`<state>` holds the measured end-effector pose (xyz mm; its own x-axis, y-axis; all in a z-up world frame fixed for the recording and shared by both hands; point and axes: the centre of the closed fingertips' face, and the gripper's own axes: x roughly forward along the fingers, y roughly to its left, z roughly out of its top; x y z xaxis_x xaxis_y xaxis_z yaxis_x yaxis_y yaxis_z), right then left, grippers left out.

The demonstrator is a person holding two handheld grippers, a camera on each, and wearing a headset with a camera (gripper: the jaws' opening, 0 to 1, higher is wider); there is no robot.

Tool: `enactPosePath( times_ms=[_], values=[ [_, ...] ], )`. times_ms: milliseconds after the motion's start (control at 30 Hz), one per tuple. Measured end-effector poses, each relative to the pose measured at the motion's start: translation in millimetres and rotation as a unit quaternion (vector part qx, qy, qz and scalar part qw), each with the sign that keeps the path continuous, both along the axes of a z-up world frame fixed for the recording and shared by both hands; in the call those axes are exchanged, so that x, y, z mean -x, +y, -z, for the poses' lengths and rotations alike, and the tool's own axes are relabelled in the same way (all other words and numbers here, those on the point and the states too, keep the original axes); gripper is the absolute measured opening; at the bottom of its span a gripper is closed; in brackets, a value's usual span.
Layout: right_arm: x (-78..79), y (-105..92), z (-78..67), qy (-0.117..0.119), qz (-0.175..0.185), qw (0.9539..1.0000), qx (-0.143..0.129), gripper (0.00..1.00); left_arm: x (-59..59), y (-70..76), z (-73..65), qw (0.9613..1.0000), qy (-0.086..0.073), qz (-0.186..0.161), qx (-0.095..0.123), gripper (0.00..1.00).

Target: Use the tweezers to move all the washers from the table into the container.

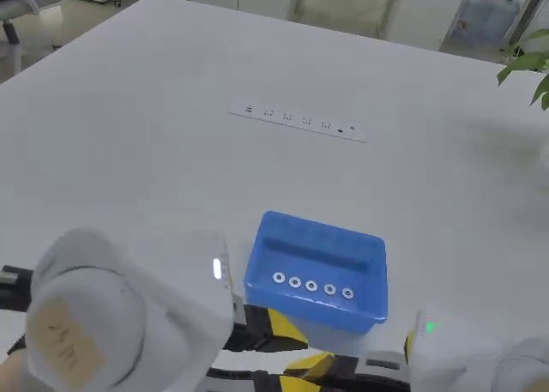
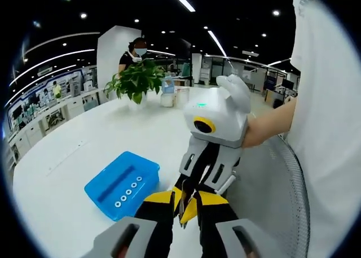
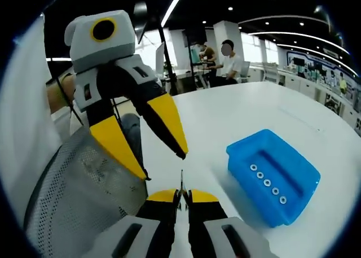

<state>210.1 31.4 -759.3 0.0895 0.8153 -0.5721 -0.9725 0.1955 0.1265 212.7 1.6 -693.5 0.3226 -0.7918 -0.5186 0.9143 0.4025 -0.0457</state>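
Right gripper view is showing the right gripper (image 3: 182, 193) clamping tweezers (image 3: 181, 180), tips seemingly together and empty, near the blue container (image 3: 248, 140) holding five washers (image 3: 268, 183); the gaping left gripper (image 3: 164, 166) is risking knocking the tweezers askew.

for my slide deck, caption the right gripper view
Right tongs grip tweezers beside the open left tongs, five washers lined up in the blue container.

A blue container (image 1: 326, 310) sits on the white table (image 1: 129, 143) with five washers (image 1: 311, 286) lined up in a row inside, and a white power strip (image 1: 297, 122) lies well beyond it.
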Motion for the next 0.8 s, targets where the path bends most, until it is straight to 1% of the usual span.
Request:
enactPosePath(
  times_ms=[67,100,133,167,200,233,300,333,367,400,433,500,567,633,700,767,800],
  values=[
    [3.8,0.8,2.0,-0.016,-0.022,0.9995,0.015,0.03,2.6,-0.8,-0.1,0.9999,0.007,0.011,0.001,0.08],
    [6.0,1.0,3.7,-0.03,-0.039,0.9984,0.028,0.03,3.9,-0.4,1.2,0.9998,0.011,0.016,-0.003,0.07],
    [8.8,1.1,6.2,-0.045,-0.058,0.9963,0.045,0.03,4.3,-0.1,2.4,0.9997,0.012,0.018,-0.008,0.07],
    [10.6,1.4,7.4,-0.054,-0.071,0.9945,0.054,0.03,5.4,0.3,4.9,0.9995,0.011,0.023,-0.017,0.07],
    [13.2,2.5,8.6,-0.068,-0.088,0.9917,0.064,0.03,6.6,0.3,6.7,0.9992,0.013,0.028,-0.023,0.06],
    [14.9,3.2,9.3,-0.073,-0.097,0.9901,0.07,0.03,7.8,0.0,8.1,0.999,0.013,0.033,-0.028,0.05],
    [17.1,5.0,10.2,-0.077,-0.105,0.9887,0.074,0.03,11.3,-1.9,11.0,0.9982,0.016,0.044,-0.036,0.04],
    [17.3,5.4,10.9,-0.076,-0.107,0.9884,0.077,0.03,13.2,-2.3,13.8,0.9975,0.015,0.053,-0.045,0.03],
    [17.0,5.7,11.7,-0.081,-0.111,0.9873,0.079,0.03,14.1,-2.2,15.5,0.9969,0.012,0.058,-0.052,0.01],
    [16.5,5.2,12.6,-0.084,-0.113,0.9866,0.082,0.03,15.8,-0.7,19.2,0.9953,0.009,0.069,-0.067,0.0],
    [15.6,4.0,13.5,-0.087,-0.117,0.9856,0.087,0.03,16.6,0.0,21.3,0.9945,0.009,0.073,-0.075,0.0],
    [13.4,1.7,14.8,-0.094,-0.12,0.9837,0.094,0.03,14.5,0.0,22.0,0.9941,0.003,0.073,-0.08,0.0],
    [12.5,0.8,15.3,-0.096,-0.122,0.9832,0.096,0.03,13.9,0.4,22.5,0.9931,0.0,0.078,-0.088,0.0],
    [10.0,-2.7,16.4,-0.102,-0.125,0.9815,0.103,0.03,11.6,1.6,23.0,0.9922,-0.008,0.08,-0.096,0.0],
    [6.7,-7.7,18.1,-0.108,-0.126,0.9796,0.113,0.03,10.3,2.9,25.3,0.991,-0.007,0.083,-0.105,0.0],
    [3.3,-11.6,19.5,-0.11,-0.124,0.9792,0.116,0.03,7.0,5.2,29.1,0.9889,-0.016,0.087,-0.119,0.0],
    [1.3,-13.3,19.8,-0.11,-0.122,0.9795,0.117,0.03,6.4,5.2,30.2,0.9882,-0.018,0.089,-0.123,0.0]
  ],
)
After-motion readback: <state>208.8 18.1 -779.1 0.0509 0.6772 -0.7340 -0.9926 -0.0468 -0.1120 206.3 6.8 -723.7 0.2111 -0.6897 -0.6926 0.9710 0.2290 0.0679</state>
